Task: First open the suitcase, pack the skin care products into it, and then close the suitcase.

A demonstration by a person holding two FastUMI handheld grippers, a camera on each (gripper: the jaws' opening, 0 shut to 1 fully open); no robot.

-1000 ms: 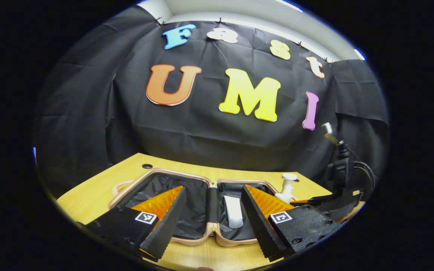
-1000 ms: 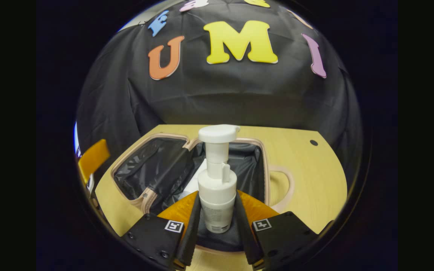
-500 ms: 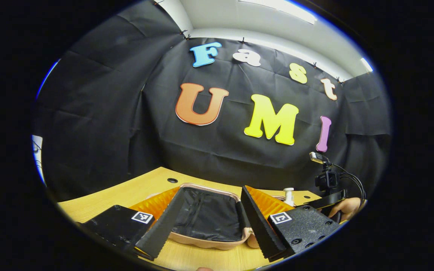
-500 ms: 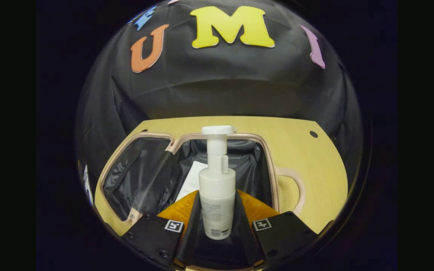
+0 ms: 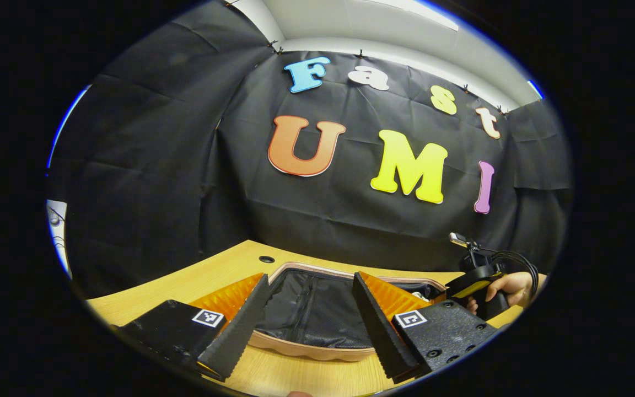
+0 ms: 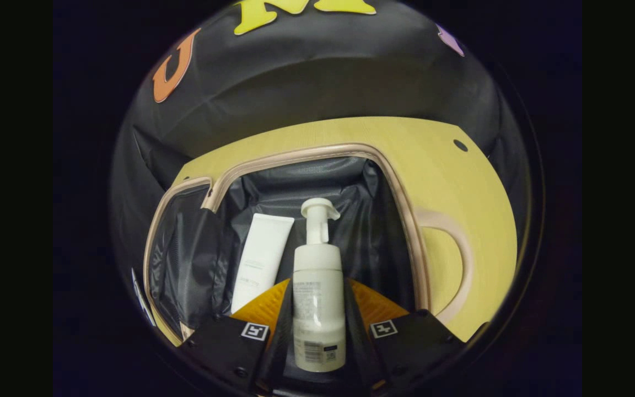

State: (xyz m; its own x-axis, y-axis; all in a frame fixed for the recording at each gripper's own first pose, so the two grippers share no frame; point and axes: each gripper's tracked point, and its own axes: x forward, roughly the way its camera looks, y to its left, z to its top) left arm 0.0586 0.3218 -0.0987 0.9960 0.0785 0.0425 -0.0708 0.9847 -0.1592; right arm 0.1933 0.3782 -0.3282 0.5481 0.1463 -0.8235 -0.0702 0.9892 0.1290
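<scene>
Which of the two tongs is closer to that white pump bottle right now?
The right tongs: their fingers press on the pump bottle over the open suitcase. The left tongs hang open near the suitcase's other half.

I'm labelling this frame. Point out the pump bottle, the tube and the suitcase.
pump bottle point(image 6: 318, 298), right gripper view, on its body between the fingers.
tube point(image 6: 262, 256), right gripper view, on its middle, lying in the suitcase.
suitcase point(image 6: 400, 220), right gripper view, on its right rim.
</scene>
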